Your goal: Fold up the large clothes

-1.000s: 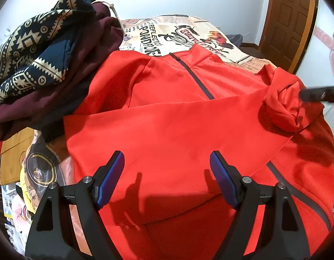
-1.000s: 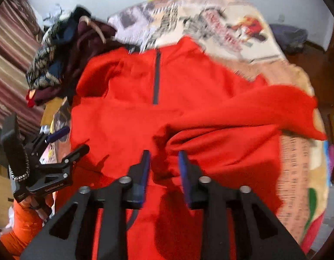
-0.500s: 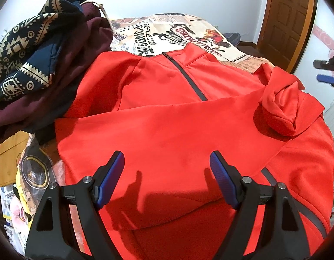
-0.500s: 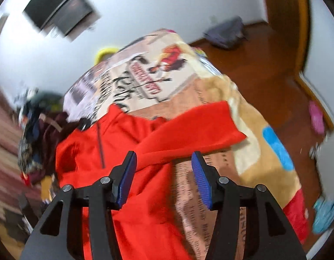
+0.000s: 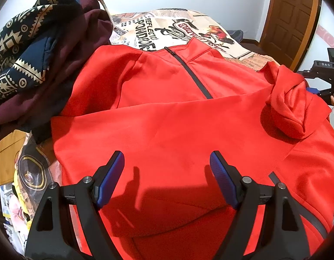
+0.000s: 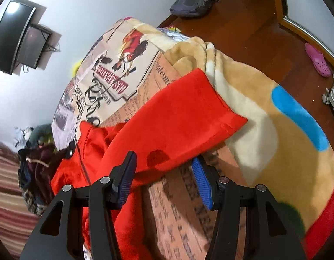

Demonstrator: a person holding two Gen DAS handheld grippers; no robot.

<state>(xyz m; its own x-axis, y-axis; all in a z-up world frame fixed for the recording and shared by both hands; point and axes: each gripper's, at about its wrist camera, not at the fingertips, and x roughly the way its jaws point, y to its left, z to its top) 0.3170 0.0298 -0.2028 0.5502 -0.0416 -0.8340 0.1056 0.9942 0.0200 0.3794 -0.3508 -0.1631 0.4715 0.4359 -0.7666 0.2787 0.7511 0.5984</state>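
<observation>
A red zip jacket (image 5: pixel 167 117) lies front up on the printed blanket (image 5: pixel 145 28), one sleeve folded across its chest and ending in a bunched cuff (image 5: pixel 290 108). My left gripper (image 5: pixel 167 158) hovers open over the jacket's lower part, nothing between its fingers. The other sleeve (image 6: pixel 177 125) stretches out over the blanket (image 6: pixel 264 134), its cuff (image 6: pixel 227 117) towards the bed's edge. My right gripper (image 6: pixel 164 171) stands open just above that sleeve's near edge, pads apart and not pressing on it. It also shows at the right edge of the left wrist view, my right gripper (image 5: pixel 311 83).
A pile of clothes, a maroon hoodie (image 5: pixel 65 49) and a navy patterned garment (image 5: pixel 21 43), sits left of the jacket. A wooden door (image 5: pixel 292 17) stands beyond the bed. On the wood floor lie a grey bag (image 6: pixel 190 0) and a pink shoe (image 6: pixel 317 59).
My right gripper let go of the bunched red sleeve, opened, rolled and swung out to the other sleeve at the bed's side. The left gripper stayed open in place.
</observation>
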